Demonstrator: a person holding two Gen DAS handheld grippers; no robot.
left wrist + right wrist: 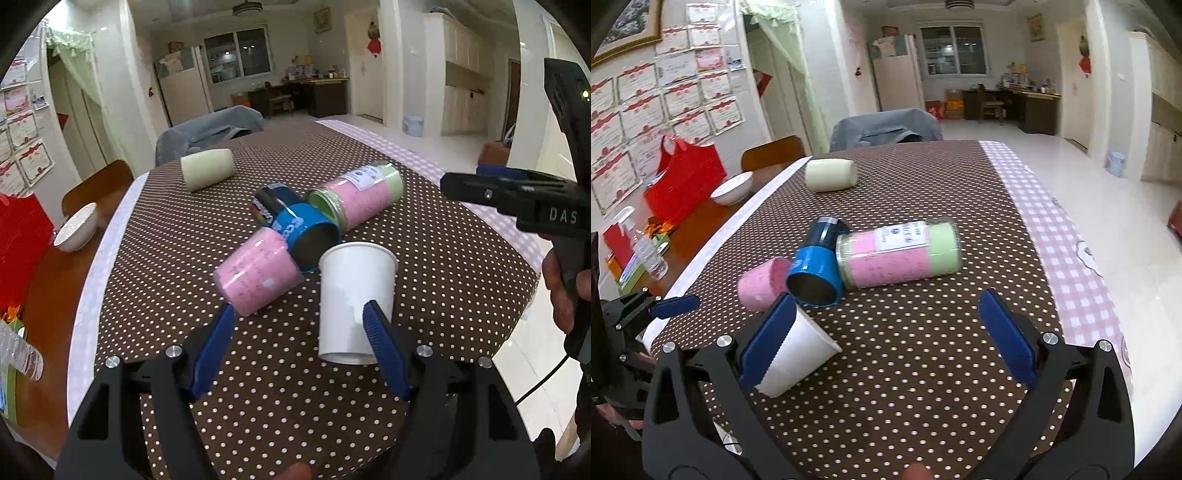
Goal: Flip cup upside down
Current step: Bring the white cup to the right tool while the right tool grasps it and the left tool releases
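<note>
Brown dotted tablecloth (258, 387) fills both views. White paper cup (352, 302) lies tipped ahead of my left gripper (299, 332), open mouth away from me, narrow base toward me, touching the right finger (380, 339). Both jaws wide, nothing held. My right gripper (886, 332) is also wide; cup looks empty

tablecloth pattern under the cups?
Brown with white polka dots; pink-and-white gingham strip along the edge. Clearest in right wrist view.

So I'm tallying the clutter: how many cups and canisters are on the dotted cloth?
5: white cup nearest, pink cup, blue can, pink-green canister mid-cloth, cream cup far; all but white lying.
</note>
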